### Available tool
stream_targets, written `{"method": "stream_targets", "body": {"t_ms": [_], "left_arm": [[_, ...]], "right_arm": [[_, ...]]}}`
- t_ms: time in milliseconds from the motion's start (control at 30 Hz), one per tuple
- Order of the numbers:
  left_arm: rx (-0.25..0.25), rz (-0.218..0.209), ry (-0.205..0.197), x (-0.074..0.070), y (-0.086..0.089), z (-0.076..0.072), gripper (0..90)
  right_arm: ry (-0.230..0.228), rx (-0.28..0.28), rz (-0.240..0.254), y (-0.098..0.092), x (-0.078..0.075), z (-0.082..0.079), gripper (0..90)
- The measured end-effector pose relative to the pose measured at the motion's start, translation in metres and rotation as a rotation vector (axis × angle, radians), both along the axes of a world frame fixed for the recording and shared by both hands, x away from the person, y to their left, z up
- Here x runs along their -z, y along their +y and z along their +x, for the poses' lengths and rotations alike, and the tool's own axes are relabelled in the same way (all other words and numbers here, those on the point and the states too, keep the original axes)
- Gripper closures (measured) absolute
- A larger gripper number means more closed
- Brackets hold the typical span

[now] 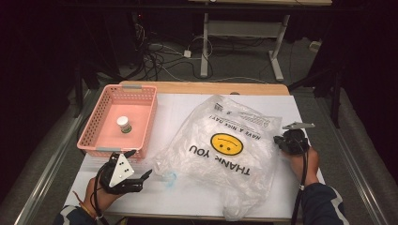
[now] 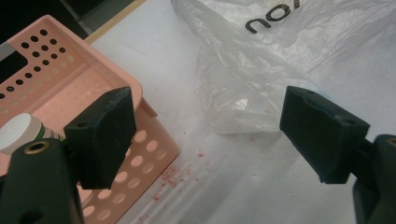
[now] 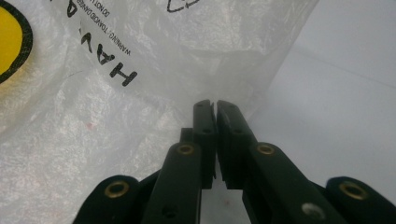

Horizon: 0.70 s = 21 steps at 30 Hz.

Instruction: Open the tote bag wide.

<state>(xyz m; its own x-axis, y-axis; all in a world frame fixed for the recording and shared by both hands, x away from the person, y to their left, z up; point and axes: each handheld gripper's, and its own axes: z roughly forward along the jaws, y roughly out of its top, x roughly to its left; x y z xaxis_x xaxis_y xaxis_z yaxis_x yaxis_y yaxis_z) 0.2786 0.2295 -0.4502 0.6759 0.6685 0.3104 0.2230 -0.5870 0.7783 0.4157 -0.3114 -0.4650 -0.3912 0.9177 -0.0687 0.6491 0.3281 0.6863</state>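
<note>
A clear plastic bag (image 1: 206, 164) (image 2: 261, 60) (image 3: 116, 121) with a yellow smiley face and the words "THANK YOU" lies spread flat across the middle of the white table top (image 1: 173, 108). My right gripper (image 1: 278, 139) (image 3: 215, 105) is shut, its tips at the bag's right edge; whether any film is pinched between them I cannot tell. My left gripper (image 1: 139, 162) (image 2: 210, 121) stands open and holds nothing. It sits near the table's front left, between the pink basket's (image 1: 89, 131) (image 2: 70, 70) near corner and the bag's left corner.
A small white-capped bottle (image 1: 124, 124) (image 2: 18, 133) stands inside the perforated basket. Reddish crumbs (image 2: 173, 177) are scattered on the table in front of the left gripper. Beyond the table's far wooden edge are cables and the legs of another desk (image 1: 204, 47).
</note>
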Motion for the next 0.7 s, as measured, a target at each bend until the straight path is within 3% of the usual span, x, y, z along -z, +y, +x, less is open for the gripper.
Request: {"method": "stream_targets", "body": {"t_ms": [100,200,367,433,500,633,700], "left_arm": [[0.003,0.002,-0.002,0.000,0.000,0.000,18.1],[0.003,0.002,-0.004,-0.001,0.000,-0.001,18.1],[0.004,0.001,-0.006,-0.001,0.000,-0.002,18.1],[0.003,0.000,-0.006,-0.001,0.000,-0.002,18.1],[0.002,0.001,-0.006,-0.001,-0.001,-0.001,18.1],[0.001,0.003,-0.005,-0.001,-0.001,-0.001,18.1],[0.002,0.004,-0.005,-0.001,-0.001,-0.001,18.1]], "right_arm": [[0.014,-0.007,0.017,-0.001,0.003,-0.007,87.1],[0.011,-0.019,-0.007,0.000,0.004,-0.018,86.6],[-0.011,-0.036,-0.030,0.003,0.004,-0.032,79.1],[-0.031,-0.034,-0.041,0.004,-0.001,-0.037,71.9],[-0.073,-0.032,-0.060,0.008,-0.008,-0.043,60.5],[-0.169,-0.051,-0.071,0.021,-0.028,-0.057,51.7],[-0.219,-0.087,-0.066,0.032,-0.039,-0.065,49.4]]}}
